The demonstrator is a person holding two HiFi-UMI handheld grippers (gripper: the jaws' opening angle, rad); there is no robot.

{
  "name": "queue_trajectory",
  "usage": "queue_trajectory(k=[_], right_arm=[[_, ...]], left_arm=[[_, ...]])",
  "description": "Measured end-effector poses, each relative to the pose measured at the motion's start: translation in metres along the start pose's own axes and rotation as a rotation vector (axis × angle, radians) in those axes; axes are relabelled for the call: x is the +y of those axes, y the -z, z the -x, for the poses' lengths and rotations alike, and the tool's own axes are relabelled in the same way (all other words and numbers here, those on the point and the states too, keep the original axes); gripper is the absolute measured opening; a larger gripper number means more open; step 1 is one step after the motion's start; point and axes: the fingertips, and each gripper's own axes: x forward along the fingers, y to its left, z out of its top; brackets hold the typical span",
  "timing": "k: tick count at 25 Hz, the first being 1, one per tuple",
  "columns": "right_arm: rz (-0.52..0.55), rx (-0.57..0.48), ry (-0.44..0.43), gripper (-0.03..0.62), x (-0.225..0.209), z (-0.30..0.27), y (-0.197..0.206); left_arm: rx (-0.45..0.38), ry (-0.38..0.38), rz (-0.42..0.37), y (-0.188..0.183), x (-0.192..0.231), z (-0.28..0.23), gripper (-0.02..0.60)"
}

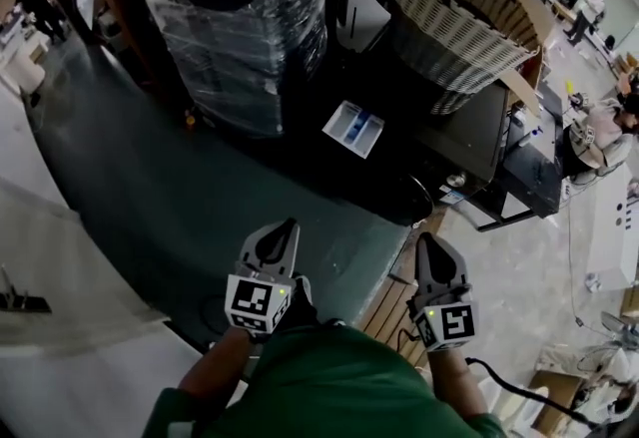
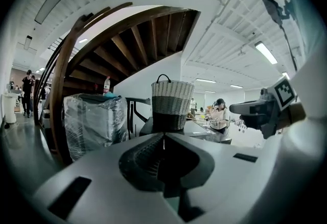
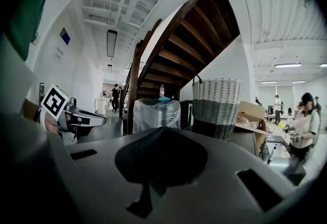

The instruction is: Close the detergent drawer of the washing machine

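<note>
Head view: we hold the left gripper (image 1: 283,231) and the right gripper (image 1: 431,248) side by side low in frame, both pointing up-frame toward the dark washing machine (image 1: 469,132). Left jaws are pressed together with nothing between them. Right jaws are likewise together and empty. The white detergent drawer with blue compartments (image 1: 354,128) juts out of the machine's front, open. It lies up-frame between the two grippers, well apart from both jaw tips. A bare stretch of dark grey-green floor (image 1: 200,197) lies between the jaws and the drawer, giving open room. Bounds: a block wrapped in clear plastic film (image 1: 240,37) stands just left of the drawer. A two-tone woven basket (image 1: 459,22) stands on the machine's top, to the right.
</note>
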Motion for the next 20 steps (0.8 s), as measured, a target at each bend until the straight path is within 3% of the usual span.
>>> queue_trajectory(k=[7, 10, 12, 16, 20], right_arm=[[0.021, 0.069, 0.094, 0.021, -0.014, -0.038, -0.004], [0.017, 0.086, 0.126, 0.021, -0.025, -0.048, -0.004], [0.018, 0.110, 0.134, 0.021, -0.033, -0.056, -0.001], [0.006, 0.103, 0.114, 0.021, -0.052, -0.083, 0.010], [-0.039, 0.103, 0.061, 0.021, -0.074, -0.117, 0.021]], left_arm=[[0.042, 0.087, -0.019, 0.004, 0.033, -0.061, 0.029], [0.110, 0.112, -0.027, 0.020, 0.038, -0.087, 0.145], [0.155, 0.129, -0.020, 0.033, 0.040, -0.104, 0.152], [0.246, 0.149, -0.022, 0.066, 0.041, -0.138, 0.152], [0.321, 0.123, -0.024, 0.091, 0.042, -0.165, 0.156]])
